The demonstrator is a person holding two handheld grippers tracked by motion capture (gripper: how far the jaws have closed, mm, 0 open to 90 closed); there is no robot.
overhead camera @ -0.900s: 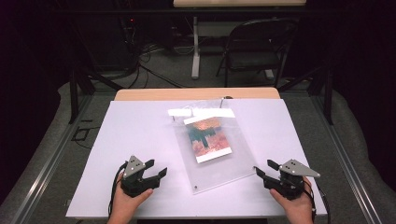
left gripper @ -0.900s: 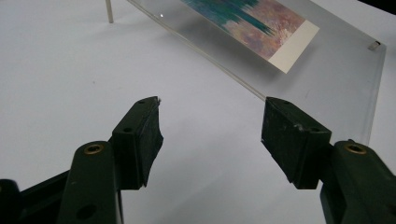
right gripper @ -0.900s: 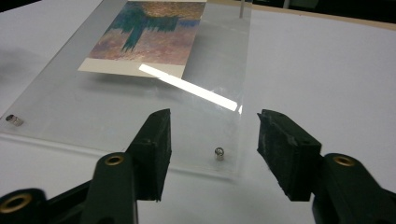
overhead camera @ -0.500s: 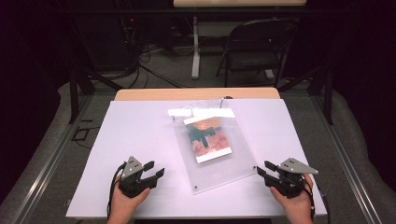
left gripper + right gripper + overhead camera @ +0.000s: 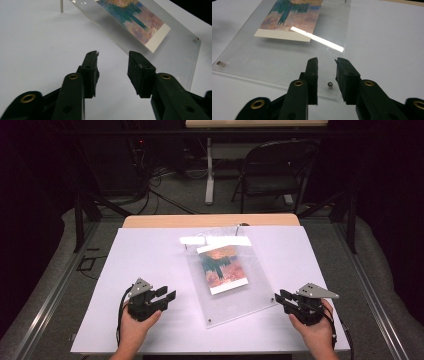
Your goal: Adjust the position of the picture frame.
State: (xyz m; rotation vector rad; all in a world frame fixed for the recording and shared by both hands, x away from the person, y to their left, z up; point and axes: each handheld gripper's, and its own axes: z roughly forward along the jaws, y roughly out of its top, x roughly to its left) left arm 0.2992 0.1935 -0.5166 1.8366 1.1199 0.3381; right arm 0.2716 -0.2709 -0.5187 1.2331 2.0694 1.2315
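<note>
Acrylic frame point(image 5: 227, 277) lies flat on the bench point(image 5: 150, 250); both claws, left point(image 5: 167, 296) at 8 o'clock and right point(image 5: 281, 298) at 4, gape empty, so approach its corners low and level.

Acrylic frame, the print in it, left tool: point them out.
acrylic frame point(image 5: 235, 307): high view, bare near edge.
print point(image 5: 223, 268): high view, picture's middle.
left tool point(image 5: 169, 295): high view, between its tips.

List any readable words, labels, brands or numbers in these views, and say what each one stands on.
There are none to read. The print inside the clear acrylic frame shows only painted colour, teal over orange and pink, with a blank white strip at its bottom edge. The left gripper, the right gripper and the white table top carry no lettering.
</note>
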